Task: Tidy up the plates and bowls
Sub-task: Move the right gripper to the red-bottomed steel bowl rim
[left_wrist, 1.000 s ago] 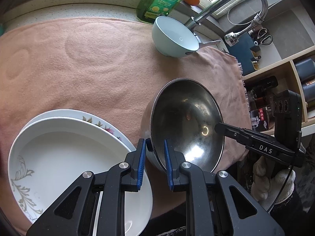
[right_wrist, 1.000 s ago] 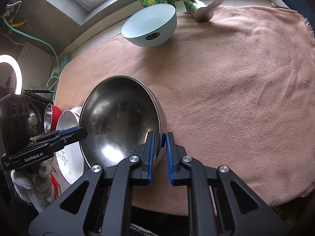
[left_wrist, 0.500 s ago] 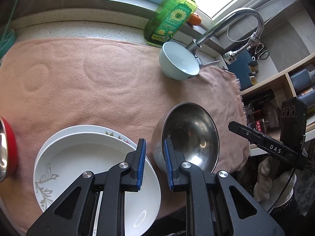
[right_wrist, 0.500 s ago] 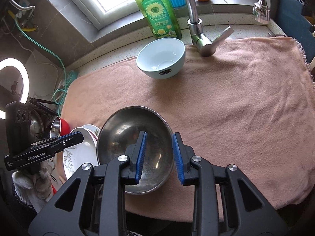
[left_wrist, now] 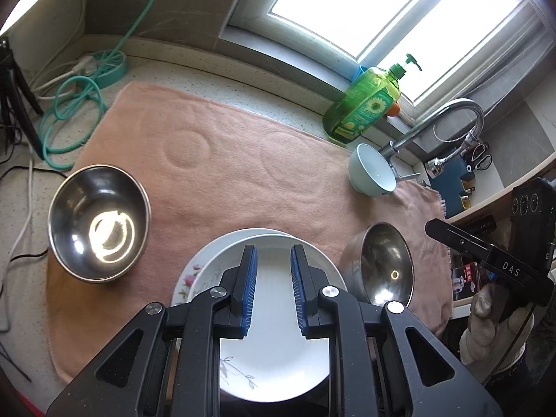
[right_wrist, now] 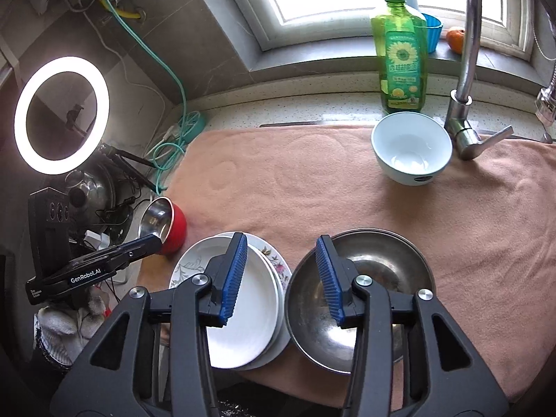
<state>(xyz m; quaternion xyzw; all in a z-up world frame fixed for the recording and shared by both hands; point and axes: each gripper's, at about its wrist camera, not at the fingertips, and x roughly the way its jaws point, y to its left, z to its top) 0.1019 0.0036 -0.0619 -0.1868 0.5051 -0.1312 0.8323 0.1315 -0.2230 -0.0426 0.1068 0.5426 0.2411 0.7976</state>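
Two stacked white plates (left_wrist: 274, 347) (right_wrist: 250, 326) lie at the towel's near edge, the lower one flowered. A large steel bowl (right_wrist: 361, 299) (left_wrist: 385, 267) sits right of them. A steel-lined red bowl (left_wrist: 99, 222) (right_wrist: 163, 220) sits at the left. A pale blue bowl (left_wrist: 371, 170) (right_wrist: 411, 147) stands by the faucet. My left gripper (left_wrist: 273, 295) is open and empty above the plates. My right gripper (right_wrist: 279, 281) is open and empty above the gap between plates and large bowl.
A pink towel (right_wrist: 312, 187) covers the counter. A green soap bottle (right_wrist: 399, 55), a faucet (right_wrist: 465, 69) and a window stand at the back. A ring light (right_wrist: 60, 114), teal hose (left_wrist: 76, 104) and cables are at the left. Shelves (left_wrist: 514, 191) are at the right.
My right gripper let go of the large steel bowl's rim and opened wide. Both grippers pulled back and up. My left gripper opened a little and now hangs over the plates.
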